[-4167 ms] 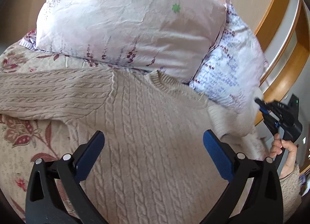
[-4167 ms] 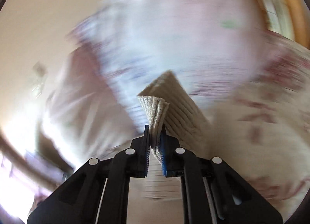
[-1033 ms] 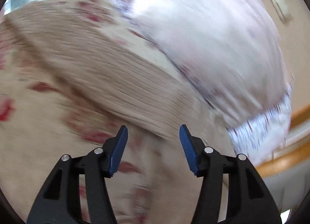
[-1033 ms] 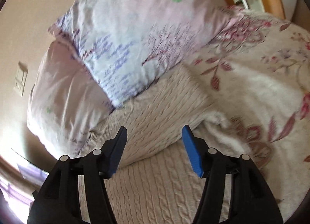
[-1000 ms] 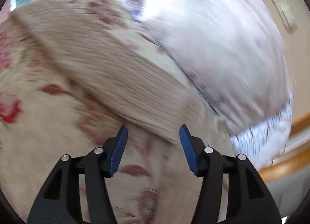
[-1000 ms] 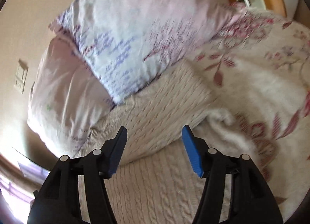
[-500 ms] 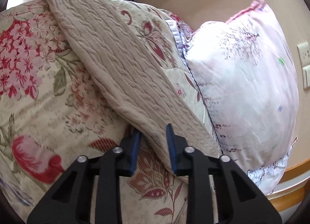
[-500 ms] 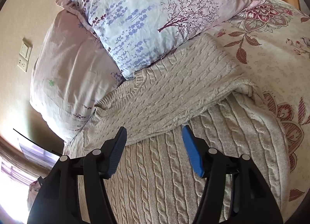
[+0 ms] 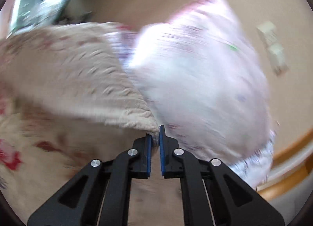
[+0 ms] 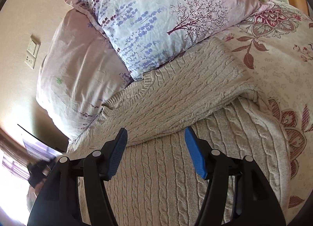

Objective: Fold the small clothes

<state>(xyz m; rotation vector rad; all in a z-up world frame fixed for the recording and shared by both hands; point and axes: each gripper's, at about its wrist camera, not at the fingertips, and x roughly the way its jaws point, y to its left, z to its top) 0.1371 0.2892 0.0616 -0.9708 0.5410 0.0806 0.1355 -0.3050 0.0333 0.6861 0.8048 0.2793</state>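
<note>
The beige cable-knit sweater (image 10: 176, 120) lies on the floral bedspread (image 10: 277, 54) against the pillows (image 10: 156, 15), one sleeve already laid across its chest, and the step in hand is the other sleeve (image 9: 82, 81), whose edge the left tool (image 9: 154, 138) has pinched tight between its blue pads. Next it probably needs carrying across and laying flat on the body without twisting. The right tool (image 10: 156, 147) hovers tilted downward over the sweater, jaws apart and empty.

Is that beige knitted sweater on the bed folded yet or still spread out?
Partly folded: one sleeve lies across the sweater body; the left gripper is shut on the other sleeve's end.
</note>
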